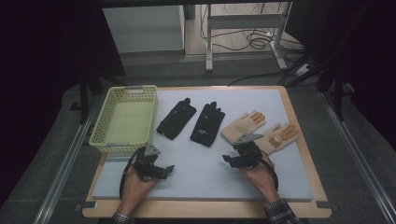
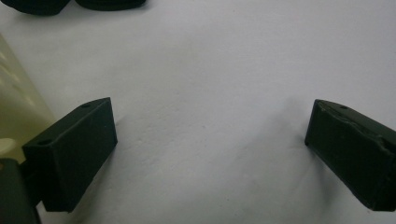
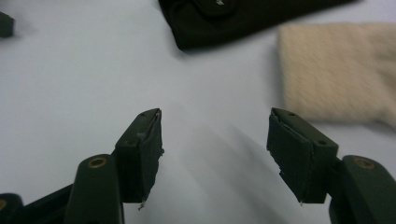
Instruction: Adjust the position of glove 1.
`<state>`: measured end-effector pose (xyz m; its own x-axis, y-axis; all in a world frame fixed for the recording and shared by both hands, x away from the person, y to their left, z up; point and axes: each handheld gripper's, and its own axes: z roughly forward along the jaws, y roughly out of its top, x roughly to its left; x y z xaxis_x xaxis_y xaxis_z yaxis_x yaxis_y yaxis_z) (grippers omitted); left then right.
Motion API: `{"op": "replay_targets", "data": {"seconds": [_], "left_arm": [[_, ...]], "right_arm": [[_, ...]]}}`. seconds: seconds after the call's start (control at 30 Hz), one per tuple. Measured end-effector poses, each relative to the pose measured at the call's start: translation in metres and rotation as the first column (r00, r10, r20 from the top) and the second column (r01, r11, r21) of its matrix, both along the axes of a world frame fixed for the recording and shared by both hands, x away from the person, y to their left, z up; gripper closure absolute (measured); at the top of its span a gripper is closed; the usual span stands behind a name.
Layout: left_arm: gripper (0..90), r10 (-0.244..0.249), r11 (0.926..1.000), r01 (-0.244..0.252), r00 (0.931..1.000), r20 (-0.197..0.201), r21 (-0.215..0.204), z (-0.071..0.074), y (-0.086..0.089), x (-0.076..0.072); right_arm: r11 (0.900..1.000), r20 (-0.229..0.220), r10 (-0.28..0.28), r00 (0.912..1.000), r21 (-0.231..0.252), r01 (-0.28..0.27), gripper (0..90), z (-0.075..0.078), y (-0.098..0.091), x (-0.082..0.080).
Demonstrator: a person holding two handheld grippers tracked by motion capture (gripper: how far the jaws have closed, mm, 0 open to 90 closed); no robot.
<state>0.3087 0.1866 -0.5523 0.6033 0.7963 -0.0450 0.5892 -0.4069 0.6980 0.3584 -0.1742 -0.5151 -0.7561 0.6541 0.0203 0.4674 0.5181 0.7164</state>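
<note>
Two black gloves (image 1: 176, 118) (image 1: 207, 123) lie flat side by side on the white mat (image 1: 201, 172). To their right lie two beige gloves (image 1: 243, 126) (image 1: 280, 136) with orange fingertips. My left gripper (image 1: 166, 171) rests low on the mat in front of the basket, open with nothing between its jaws (image 2: 210, 135). My right gripper (image 1: 230, 160) hovers just in front of the beige gloves. It is open and empty (image 3: 215, 140), with a black glove's cuff (image 3: 233, 18) ahead and a beige cuff (image 3: 341, 70) to its right.
A pale yellow plastic basket (image 1: 100, 135) stands at the mat's left edge; its wall (image 2: 14, 102) is close beside the left jaw. The mat lies on a wooden board (image 1: 308, 154). Table legs and cables are on the floor beyond.
</note>
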Motion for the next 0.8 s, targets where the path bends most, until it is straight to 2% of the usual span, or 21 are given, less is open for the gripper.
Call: {"op": "replay_targets", "data": {"seconds": [0.13,0.2,0.23,0.27,0.43,0.53,0.57,0.6,0.63,0.67,0.7,0.8], "left_arm": [[2.2,0.0,1.0,0.0,1.0,0.0,0.0,0.0,0.0,0.0],[2.2,0.0,1.0,0.0,1.0,0.0,0.0,0.0,0.0,0.0],[2.2,0.0,1.0,0.0,1.0,0.0,0.0,0.0,0.0,0.0],[2.2,0.0,1.0,0.0,1.0,0.0,0.0,0.0,0.0,0.0],[2.3,0.0,1.0,0.0,1.0,0.0,0.0,0.0,0.0,0.0],[2.3,0.0,1.0,0.0,1.0,0.0,0.0,0.0,0.0,0.0],[2.2,0.0,1.0,0.0,1.0,0.0,0.0,0.0,0.0,0.0],[2.2,0.0,1.0,0.0,1.0,0.0,0.0,0.0,0.0,0.0],[2.2,0.0,1.0,0.0,1.0,0.0,0.0,0.0,0.0,0.0],[2.2,0.0,1.0,0.0,1.0,0.0,0.0,0.0,0.0,0.0],[2.2,0.0,1.0,0.0,1.0,0.0,0.0,0.0,0.0,0.0],[2.3,0.0,1.0,0.0,1.0,-0.003,0.001,0.0,0.0,0.0]], "right_arm": [[0.9993,0.012,0.033,0.9994,0.02,-0.033,37.0,0.004,0.015,0.008],[0.9974,0.019,0.061,0.9979,0.037,-0.062,40.5,0.007,0.028,0.014],[0.9974,0.019,0.061,0.9979,0.037,-0.062,40.5,0.007,0.028,0.014],[0.9963,0.013,0.073,0.9972,0.044,-0.074,44.8,0.008,0.036,0.019],[0.9943,-0.017,0.079,0.9968,0.074,-0.077,50.6,0.007,0.052,0.029],[0.9927,-0.017,0.1,0.9949,0.069,-0.098,58.8,0.008,0.072,0.038],[0.9927,-0.017,0.1,0.9949,0.069,-0.098,58.8,0.008,0.072,0.038],[0.9917,-0.014,0.116,0.9931,0.057,-0.115,62.6,0.009,0.083,0.043],[0.9917,-0.014,0.116,0.9931,0.057,-0.115,62.6,0.009,0.083,0.043],[0.9898,-0.017,0.131,0.9912,0.058,-0.13,64.9,0.01,0.093,0.047],[0.9898,-0.017,0.131,0.9912,0.058,-0.13,64.9,0.01,0.093,0.047],[0.986,-0.022,0.154,0.9878,0.068,-0.152,69.1,0.009,0.113,0.055]]}}
